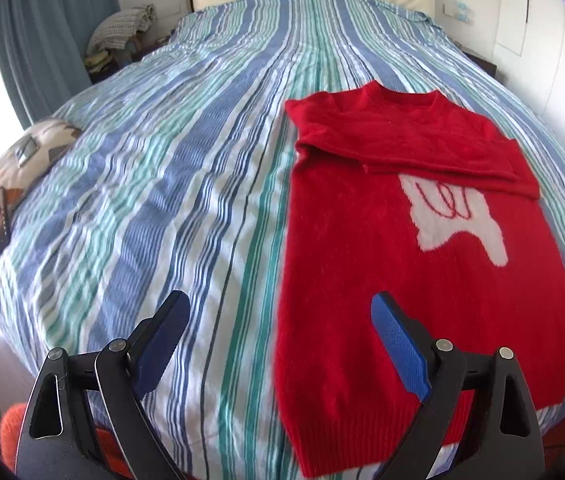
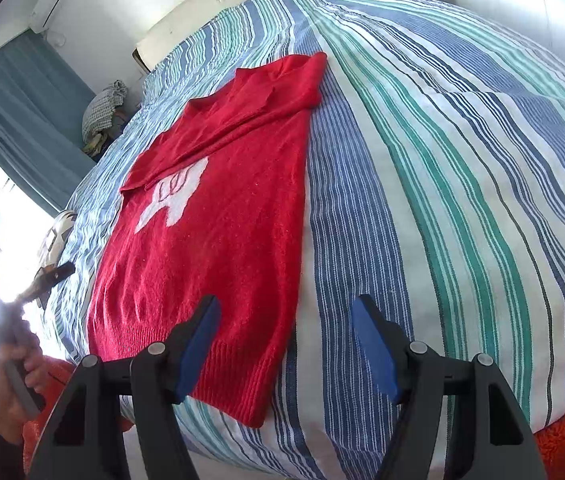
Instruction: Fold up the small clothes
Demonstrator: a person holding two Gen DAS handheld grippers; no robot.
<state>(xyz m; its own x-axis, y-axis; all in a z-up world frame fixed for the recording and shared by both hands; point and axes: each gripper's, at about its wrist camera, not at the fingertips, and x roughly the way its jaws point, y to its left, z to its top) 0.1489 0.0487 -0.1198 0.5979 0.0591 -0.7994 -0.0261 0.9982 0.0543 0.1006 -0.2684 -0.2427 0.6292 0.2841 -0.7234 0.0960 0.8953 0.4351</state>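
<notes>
- The big bed with the blue, green and white striped cotton cover [image 1: 170, 184] has lots of bare room on both sides of the sweater.
- The fuzzy red knitted sweater with a white picture [image 1: 366, 248] lies flat on the bed, its sleeves folded across the chest and its ribbed hem at the bed's near edge.
- The hem could slip off that edge if it is tugged toward the person.
- The fuzzy wool may bunch if only one layer is pinched.
- The left gripper [image 1: 278, 344] hangs over the sweater's hem corner, wide open and holding nothing.
- The right gripper [image 2: 284, 344] hangs over the other hem corner, wide open and holding nothing.
</notes>
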